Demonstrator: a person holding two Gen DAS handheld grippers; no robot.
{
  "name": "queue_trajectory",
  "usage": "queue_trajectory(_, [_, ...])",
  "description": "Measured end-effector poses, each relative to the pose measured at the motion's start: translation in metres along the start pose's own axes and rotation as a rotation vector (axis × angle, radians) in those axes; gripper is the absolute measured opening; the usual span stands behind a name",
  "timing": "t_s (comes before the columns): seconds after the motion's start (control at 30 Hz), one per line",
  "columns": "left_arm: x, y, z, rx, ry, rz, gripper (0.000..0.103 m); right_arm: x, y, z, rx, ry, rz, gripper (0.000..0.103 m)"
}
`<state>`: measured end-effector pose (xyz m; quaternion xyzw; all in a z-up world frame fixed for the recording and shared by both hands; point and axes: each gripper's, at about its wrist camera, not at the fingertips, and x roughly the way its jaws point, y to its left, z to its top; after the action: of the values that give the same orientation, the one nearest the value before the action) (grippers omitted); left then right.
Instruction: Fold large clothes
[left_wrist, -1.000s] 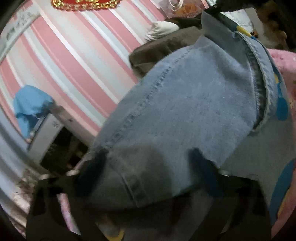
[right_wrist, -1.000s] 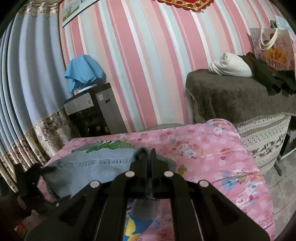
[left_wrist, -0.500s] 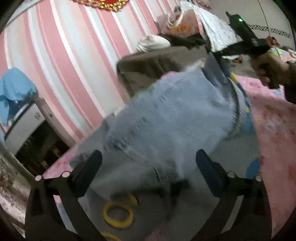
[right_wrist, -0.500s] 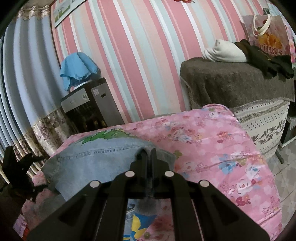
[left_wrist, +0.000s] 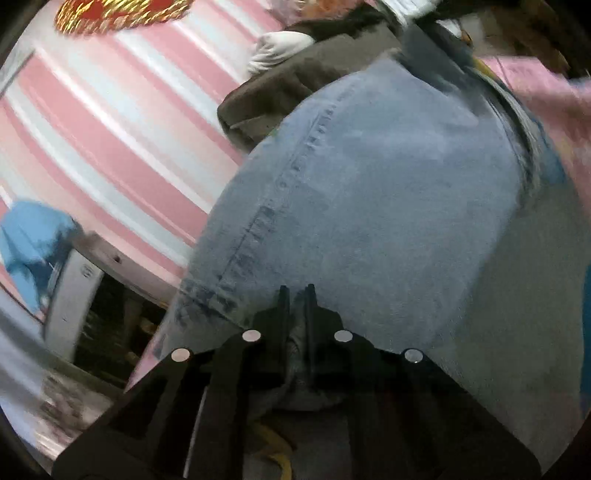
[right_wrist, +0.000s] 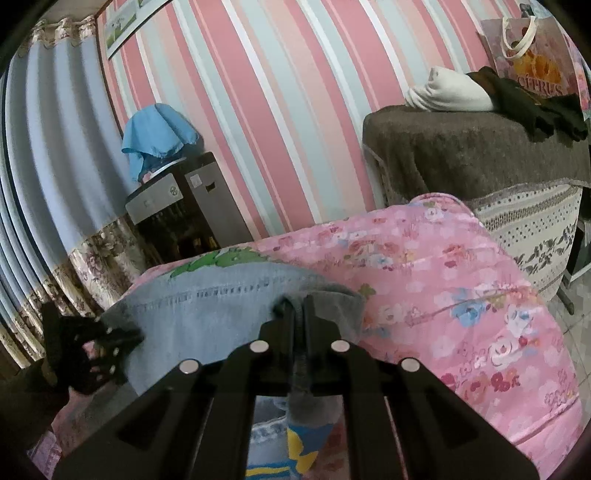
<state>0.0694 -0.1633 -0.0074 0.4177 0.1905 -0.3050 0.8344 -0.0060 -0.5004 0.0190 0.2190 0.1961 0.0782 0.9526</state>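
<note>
A light blue denim garment (left_wrist: 369, 206) fills the left wrist view, with a stitched seam running up it. My left gripper (left_wrist: 295, 295) is shut on its near edge. In the right wrist view the same denim garment (right_wrist: 207, 317) lies spread on a pink floral bed cover (right_wrist: 461, 302). My right gripper (right_wrist: 297, 306) is shut on a bunched grey-blue fold of it at its right end. My left gripper (right_wrist: 92, 350) shows there at the garment's left end.
A striped pink wall stands behind the bed. A dark cabinet (right_wrist: 184, 206) with a blue cloth (right_wrist: 155, 136) on top is at the left. A brown-covered table (right_wrist: 472, 151) holds a white bundle, dark clothes and a paper bag at the right.
My left gripper was open half a second ago and has shut on the denim edge. The right gripper stays shut on its fold; the garment lies flatter on the bed.
</note>
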Motion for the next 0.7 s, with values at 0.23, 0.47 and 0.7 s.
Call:
queue_trajectory(0.23, [-0.012, 0.024, 0.003, -0.053, -0.057, -0.038, 0.006, -0.008, -0.008, 0.001, -0.009, -0.01, -0.019, 0.003])
queue_trajectory(0.47, [-0.029, 0.082, 0.007, -0.243, -0.104, 0.015, 0.005, -0.002, -0.01, 0.011, -0.002, -0.025, 0.005, 0.003])
queue_trajectory(0.7, [-0.019, 0.168, 0.04, -0.386, -0.139, 0.098, 0.006, 0.019, 0.007, 0.07, -0.06, -0.09, 0.019, 0.003])
